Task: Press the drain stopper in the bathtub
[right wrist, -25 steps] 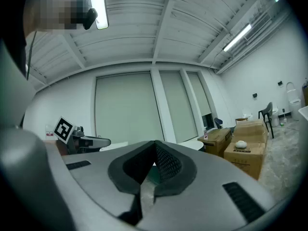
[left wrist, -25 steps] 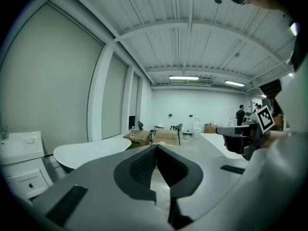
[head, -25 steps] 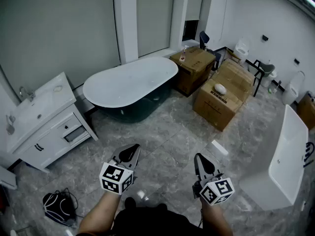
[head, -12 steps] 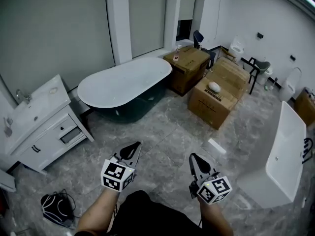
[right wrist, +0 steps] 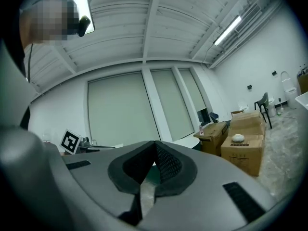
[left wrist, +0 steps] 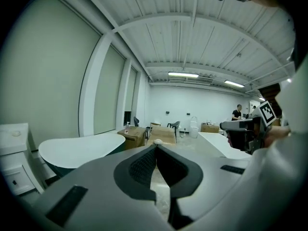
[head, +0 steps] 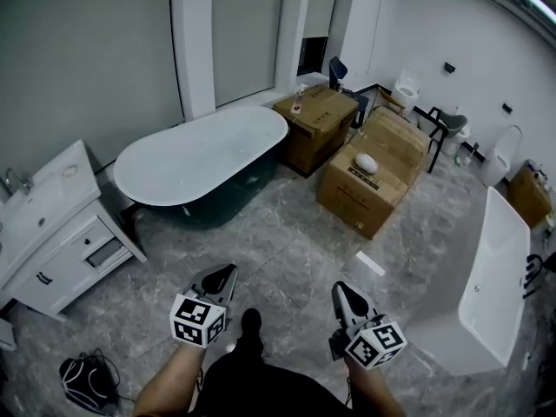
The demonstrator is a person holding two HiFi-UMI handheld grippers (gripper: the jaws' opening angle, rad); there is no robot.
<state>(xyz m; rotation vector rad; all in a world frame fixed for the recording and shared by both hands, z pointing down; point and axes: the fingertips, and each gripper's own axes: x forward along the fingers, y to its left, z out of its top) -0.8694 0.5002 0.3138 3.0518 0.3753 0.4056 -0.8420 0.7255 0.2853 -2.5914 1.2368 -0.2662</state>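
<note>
No words or numbers can be read: the print on the cardboard boxes (head: 365, 194) is too small to make out, and the left gripper (head: 228, 270) and right gripper (head: 340, 287) bear only black-and-white square markers.

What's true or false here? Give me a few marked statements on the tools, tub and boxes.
1. The left tool and the right tool both have their jaws together with nothing between them. True.
2. The left tool is touching the bathtub. False: it hangs over the floor, well short of the tub.
3. A white rounded object lies on top of a cardboard box. True.
4. In the head view the bathtub stands to the right of that cardboard box. False: it stands to its left.
</note>
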